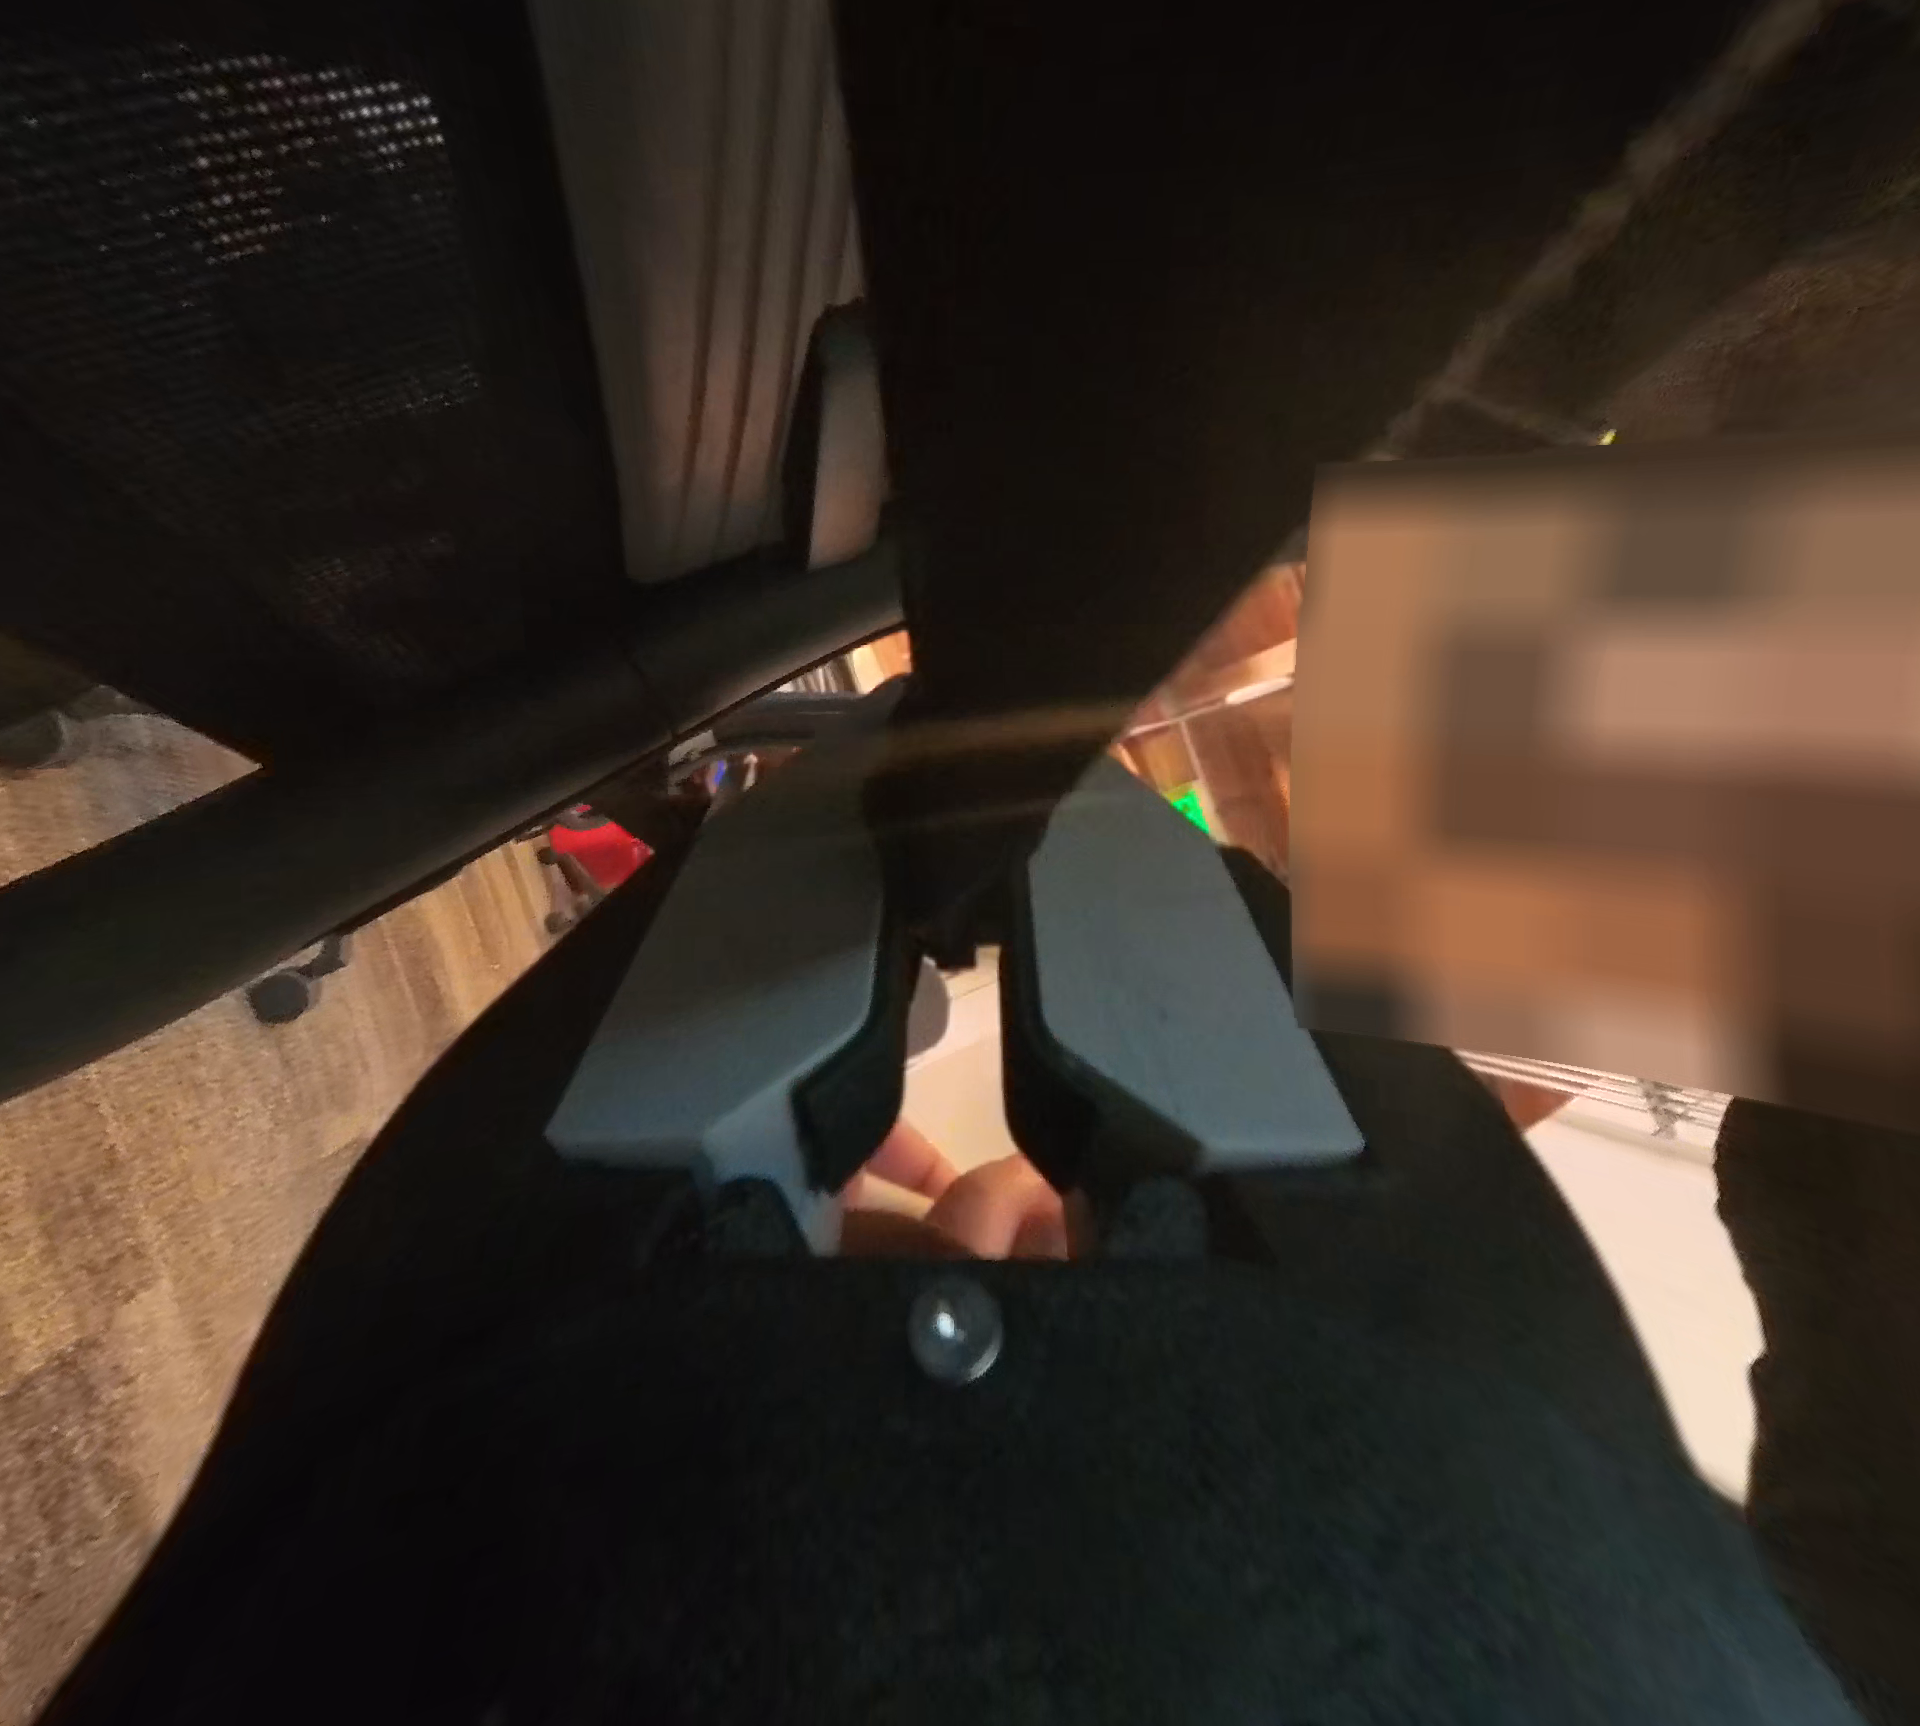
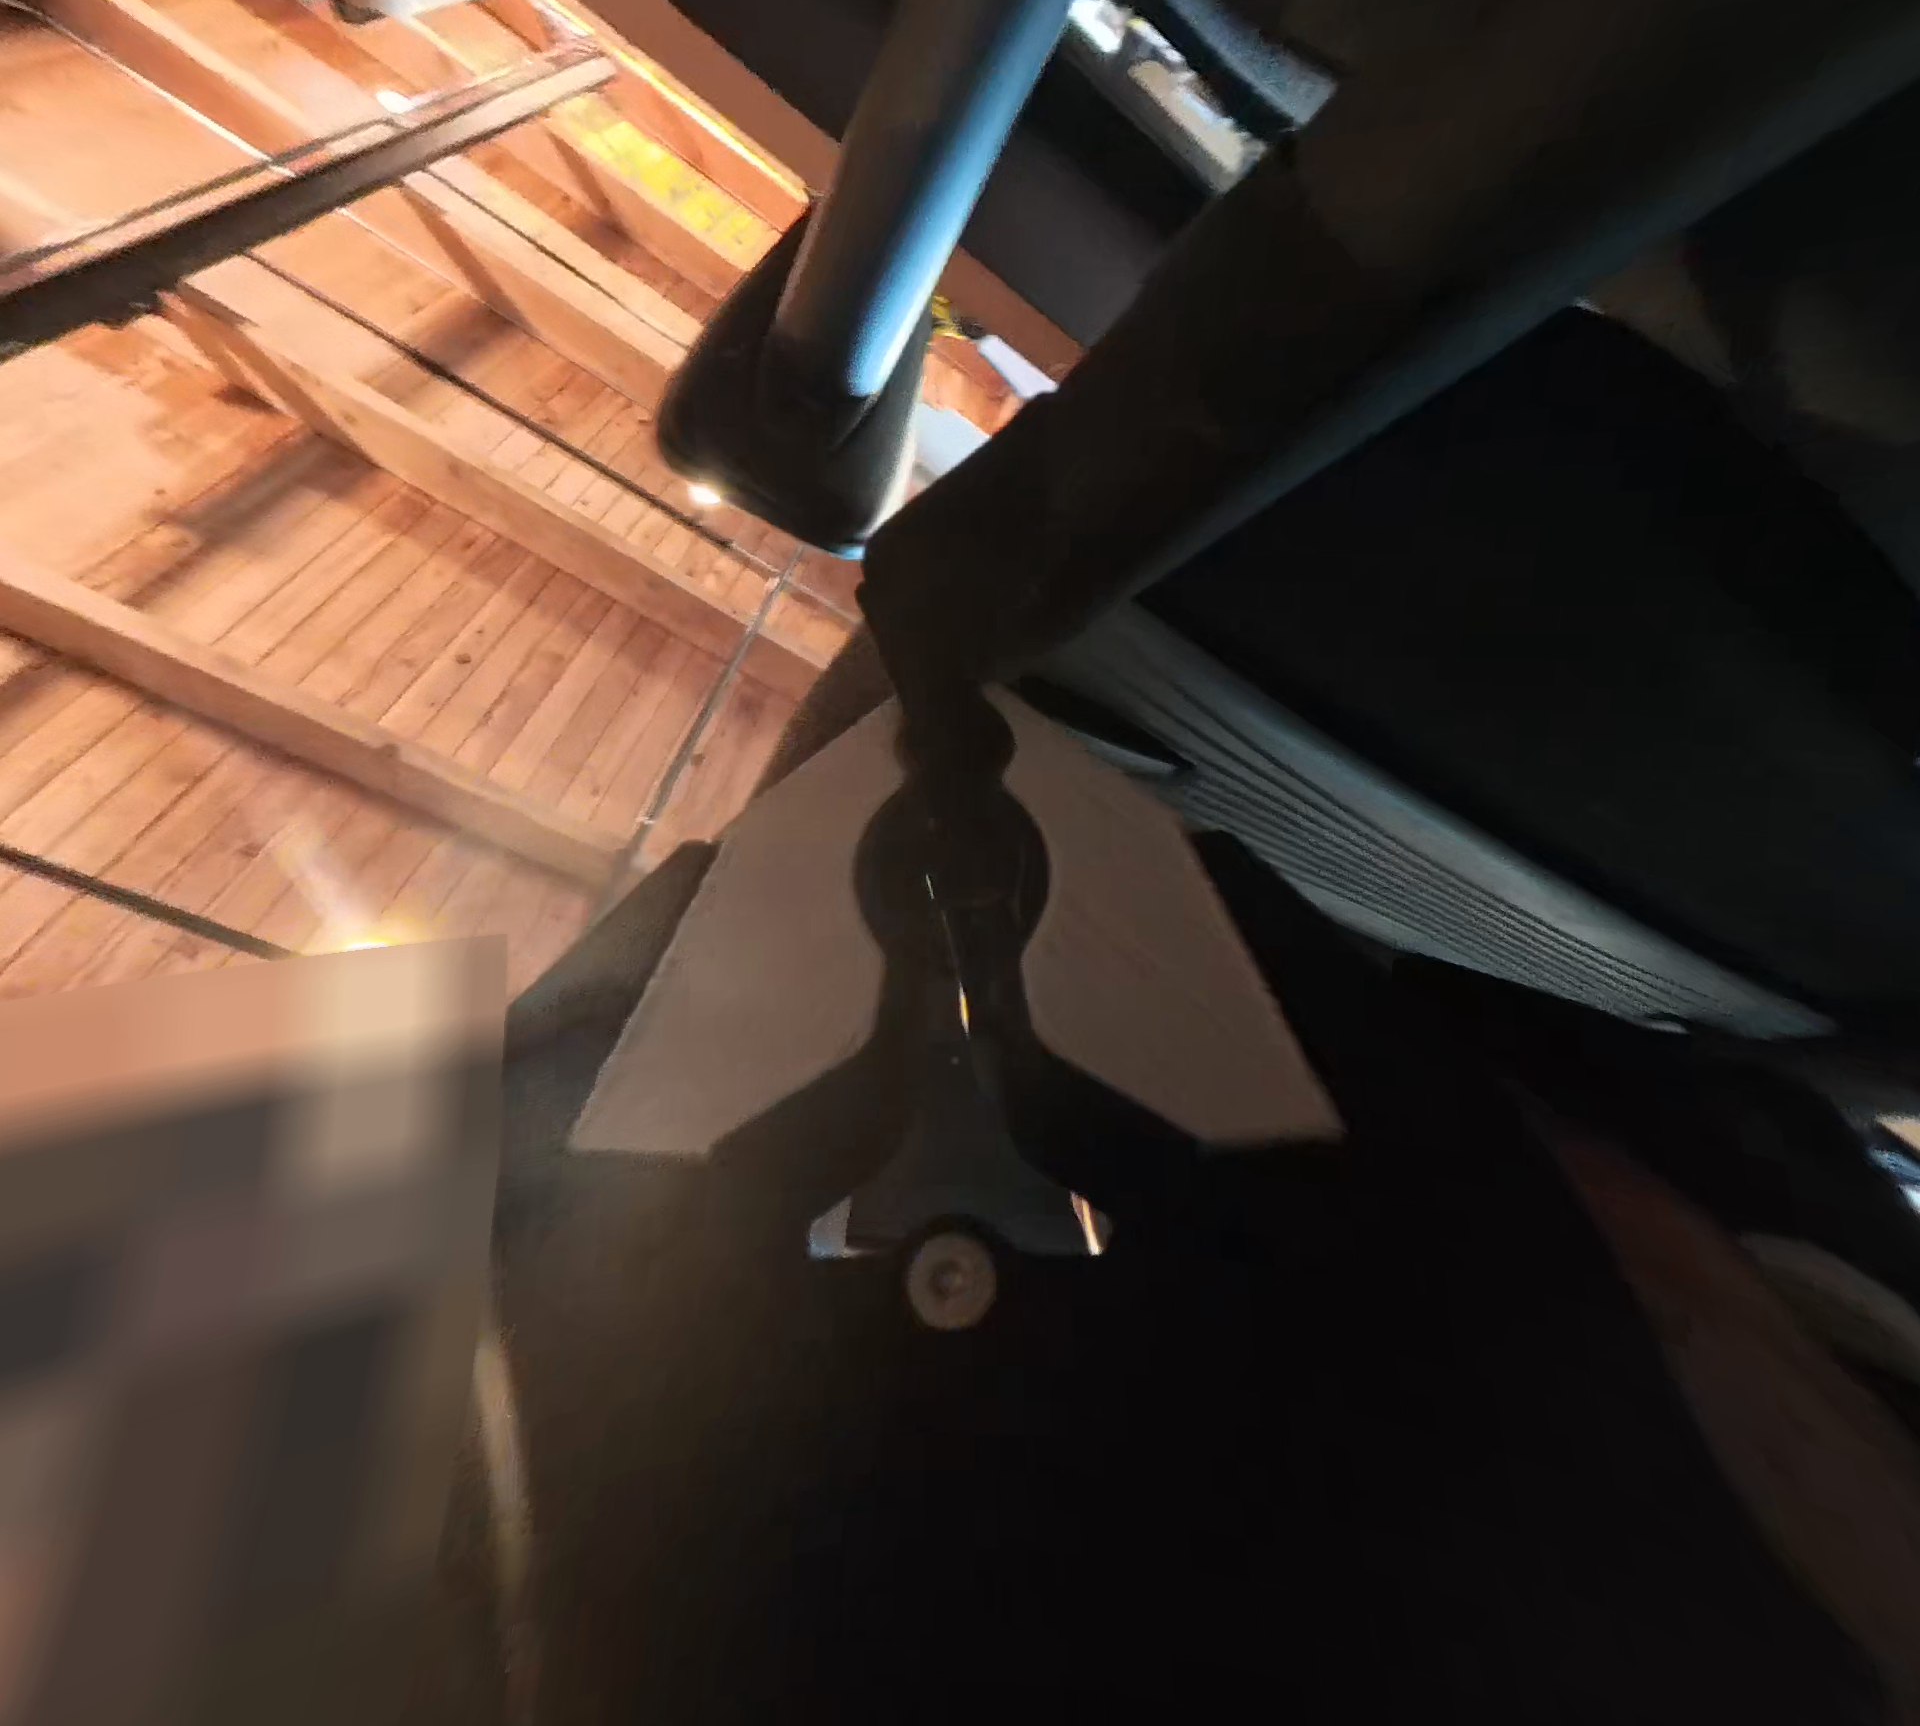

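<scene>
In the left wrist view, my left gripper (image 1: 971,793) has grey fingers (image 1: 769,949) closed on the lower edge of a wide black fabric piece (image 1: 1039,326) that fills the top middle. The edge is blurred. A hand (image 1: 956,1198) shows under the finger bases. In the right wrist view, my right gripper (image 2: 940,741) is shut with its black pads pressed together. Its tips pinch a corner of the black fabric (image 2: 1091,450), which runs up to the right. What kind of fabric item it is I cannot tell.
A black mesh chair back (image 1: 260,326) and its frame stand at the left over patterned carpet (image 1: 156,1261). A pale curtain (image 1: 686,170) hangs behind. The right wrist view looks up at a wooden ceiling (image 2: 312,533), a black pole (image 2: 935,118) and a ribbed dark panel (image 2: 1403,845). The tips of one gripper are about 7 cm away from the tips of the other.
</scene>
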Demonstrator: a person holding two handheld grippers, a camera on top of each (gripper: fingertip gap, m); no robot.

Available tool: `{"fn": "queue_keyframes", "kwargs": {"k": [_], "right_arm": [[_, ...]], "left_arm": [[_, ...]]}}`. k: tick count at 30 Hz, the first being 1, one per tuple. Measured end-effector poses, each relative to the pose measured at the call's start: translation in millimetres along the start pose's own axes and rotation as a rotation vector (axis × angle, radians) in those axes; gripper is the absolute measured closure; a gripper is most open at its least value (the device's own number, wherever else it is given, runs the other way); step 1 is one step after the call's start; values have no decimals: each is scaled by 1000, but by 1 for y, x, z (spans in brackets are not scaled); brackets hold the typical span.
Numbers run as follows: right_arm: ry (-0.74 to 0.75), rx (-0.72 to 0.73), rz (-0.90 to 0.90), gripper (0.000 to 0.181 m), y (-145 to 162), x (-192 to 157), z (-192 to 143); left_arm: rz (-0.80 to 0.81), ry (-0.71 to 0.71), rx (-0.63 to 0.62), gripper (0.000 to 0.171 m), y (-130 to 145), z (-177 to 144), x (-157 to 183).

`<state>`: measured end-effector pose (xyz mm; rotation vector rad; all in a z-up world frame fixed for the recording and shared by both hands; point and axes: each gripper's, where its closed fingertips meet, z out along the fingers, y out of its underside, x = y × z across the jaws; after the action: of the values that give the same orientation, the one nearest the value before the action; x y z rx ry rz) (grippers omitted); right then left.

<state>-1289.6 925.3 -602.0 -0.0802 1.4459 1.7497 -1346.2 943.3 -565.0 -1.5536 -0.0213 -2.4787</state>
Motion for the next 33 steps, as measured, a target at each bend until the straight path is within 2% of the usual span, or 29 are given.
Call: {"fn": "queue_keyframes", "kwargs": {"k": [1, 4, 9, 15, 20, 24, 29, 31, 33], "right_arm": [[30, 6, -17, 181, -1, 3, -1], [62, 53, -122, 181, -7, 0, -3], [71, 79, -123, 181, -1, 10, 2], [161, 133, -237, 181, -5, 10, -1], [114, 172, -266, 180, -7, -1, 3], [148, 170, -291, 181, -6, 3, 4], [248, 178, -461, 181, -2, 2, 2], [258, 166, -526, 181, 4, 0, 7], [250, 159, -494, 181, 4, 1, 9]], "left_arm": [[9, -1, -23, 163, 3, 0, 0], [33, -18, -58, 163, 7, -2, -1], [44, -51, -57, 163, 12, -5, -1], [91, -97, -50, 163, 10, -3, -4], [112, -126, -36, 163, 3, 5, -8], [128, -137, -35, 164, -1, 5, -8], [164, -192, -59, 164, 1, 4, -13], [148, -196, -30, 164, -2, 5, -12], [128, -196, -1, 164, -5, 6, -11]]}}
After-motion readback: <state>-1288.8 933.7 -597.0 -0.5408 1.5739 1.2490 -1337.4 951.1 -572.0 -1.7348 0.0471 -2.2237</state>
